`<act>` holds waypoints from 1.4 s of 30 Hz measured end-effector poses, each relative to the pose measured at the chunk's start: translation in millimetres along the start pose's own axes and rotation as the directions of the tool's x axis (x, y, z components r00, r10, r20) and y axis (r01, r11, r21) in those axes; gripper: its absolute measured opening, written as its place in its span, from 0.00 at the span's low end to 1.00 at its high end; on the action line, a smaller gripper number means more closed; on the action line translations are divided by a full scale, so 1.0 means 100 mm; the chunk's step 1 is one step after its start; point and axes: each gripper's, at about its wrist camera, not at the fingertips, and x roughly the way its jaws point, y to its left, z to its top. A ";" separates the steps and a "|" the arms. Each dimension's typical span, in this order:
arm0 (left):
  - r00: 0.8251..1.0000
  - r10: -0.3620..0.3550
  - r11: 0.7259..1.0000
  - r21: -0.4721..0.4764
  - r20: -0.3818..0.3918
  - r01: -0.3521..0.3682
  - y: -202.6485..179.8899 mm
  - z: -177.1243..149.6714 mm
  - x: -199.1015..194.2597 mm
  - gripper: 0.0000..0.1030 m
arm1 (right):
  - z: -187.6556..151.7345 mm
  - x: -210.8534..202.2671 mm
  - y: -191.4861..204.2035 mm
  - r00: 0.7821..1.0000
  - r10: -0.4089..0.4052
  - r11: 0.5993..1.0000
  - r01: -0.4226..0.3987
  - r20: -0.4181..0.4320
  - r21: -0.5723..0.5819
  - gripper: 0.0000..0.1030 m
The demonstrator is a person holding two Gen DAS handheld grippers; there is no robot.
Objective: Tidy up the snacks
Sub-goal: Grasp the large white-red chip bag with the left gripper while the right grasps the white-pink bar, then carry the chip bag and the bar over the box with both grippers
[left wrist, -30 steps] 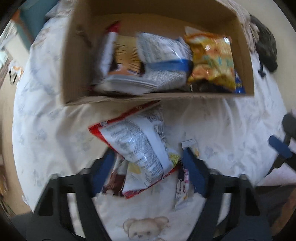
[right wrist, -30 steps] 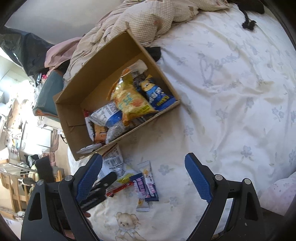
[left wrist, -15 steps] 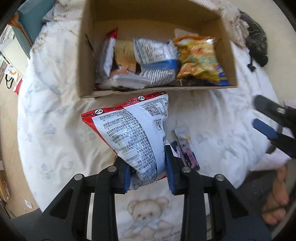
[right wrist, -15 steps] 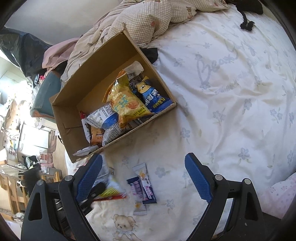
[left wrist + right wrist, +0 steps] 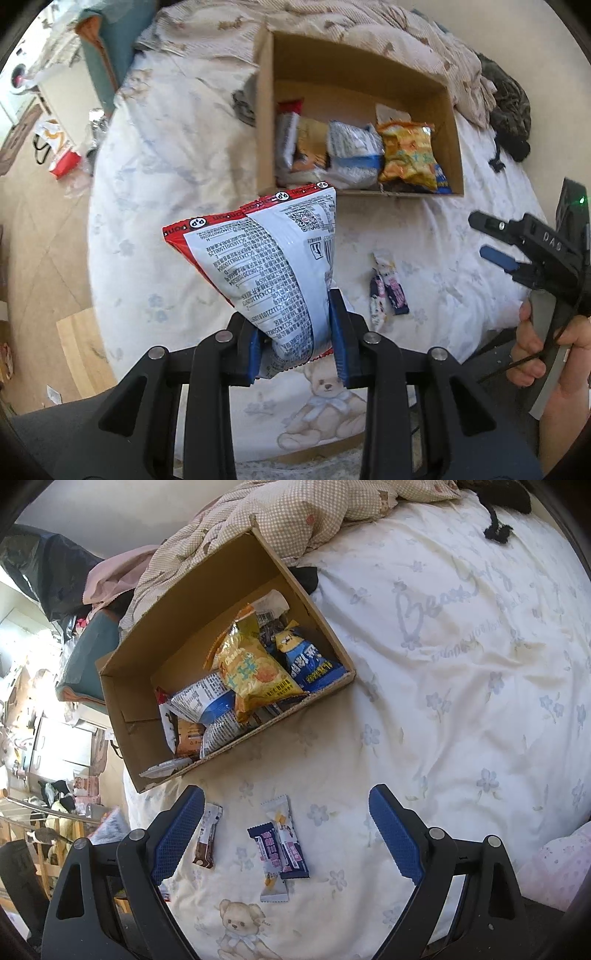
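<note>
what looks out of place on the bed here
Three small snack bars lie loose on the bedsheet outside the cardboard box: a brown one apart, and two overlapping. The box itself sits skewed, its snacks heaped unevenly.

Daylight comes in from the left of both frames, where the room beyond the bed [image 5: 461, 686] is washed out nearly to white. The bedsheet is bright and evenly lit, with soft shadow inside the cardboard box [image 5: 192, 627] and along its near wall. The held snack bag [image 5: 273, 266] shows mild glare on its foil. Both fisheye views bend strongly at the edges, with black corners. The left wrist view is slightly soft toward its upper left; the centres are sharp.
</note>
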 end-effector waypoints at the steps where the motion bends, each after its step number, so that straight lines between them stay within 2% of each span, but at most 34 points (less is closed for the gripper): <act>1: 1.000 0.004 1.000 -0.007 0.007 -0.004 0.01 0.00 -0.01 0.26 | 0.00 0.03 -0.02 1.000 -0.004 1.000 0.004 -0.015 0.008 0.90; 4: 1.000 0.000 0.999 -0.044 0.016 0.001 0.07 0.01 0.00 0.26 | -0.05 0.21 -0.06 0.995 -0.035 0.999 0.037 -0.091 0.028 0.90; 6: 1.000 -0.011 0.998 -0.064 0.011 0.012 0.09 0.03 0.02 0.26 | -0.10 0.36 -0.03 0.987 -0.064 0.998 0.065 -0.148 0.002 0.87; 8: 1.000 -0.011 0.998 -0.069 0.013 0.012 0.09 0.04 0.02 0.26 | -0.17 0.56 0.07 0.970 -0.119 0.991 0.104 -0.213 -0.078 0.70; 9: 1.000 -0.010 0.998 -0.070 0.014 0.011 0.08 0.05 0.02 0.26 | -0.21 0.66 0.12 0.961 -0.149 0.985 0.123 -0.234 -0.122 0.66; 11: 1.000 -0.016 0.997 -0.075 0.016 0.017 0.08 0.06 0.03 0.26 | -0.28 0.83 0.21 0.943 -0.206 0.967 0.156 -0.260 -0.202 0.52; 14: 1.000 -0.026 0.996 -0.079 0.014 0.027 0.06 0.09 0.05 0.27 | -0.40 1.09 0.34 0.912 -0.286 0.931 0.192 -0.294 -0.309 0.44; 17: 1.000 -0.024 0.997 -0.073 0.011 0.025 0.04 0.10 0.08 0.27 | -0.47 1.22 0.42 0.897 -0.336 0.902 0.218 -0.289 -0.374 0.39; 18: 1.000 -0.021 0.997 -0.071 0.011 0.022 0.04 0.11 0.08 0.27 | -0.48 1.23 0.45 0.897 -0.340 0.894 0.215 -0.282 -0.394 0.34; 19: 1.000 -0.017 0.997 -0.069 0.012 0.018 0.04 0.11 0.09 0.27 | -0.49 1.23 0.47 0.899 -0.337 0.890 0.208 -0.278 -0.406 0.17; 20: 1.000 -0.014 0.997 -0.070 0.012 0.015 0.05 0.11 0.09 0.27 | -0.49 1.22 0.48 0.901 -0.336 0.888 0.206 -0.275 -0.410 0.17; 26: 1.000 0.001 0.996 -0.084 0.015 0.001 0.09 0.11 0.11 0.27 | -0.47 0.97 0.50 0.934 -0.265 0.910 0.159 -0.240 -0.383 0.16; 34: 0.999 0.037 0.997 -0.073 0.026 -0.035 0.08 0.10 0.16 0.27 | -0.46 0.52 0.44 0.976 -0.123 0.938 0.055 -0.182 -0.341 0.16; 42: 0.994 0.082 0.996 -0.048 0.068 -0.079 0.08 0.09 0.14 0.27 | -0.33 0.13 0.43 0.990 -0.017 0.945 -0.029 -0.137 -0.325 0.16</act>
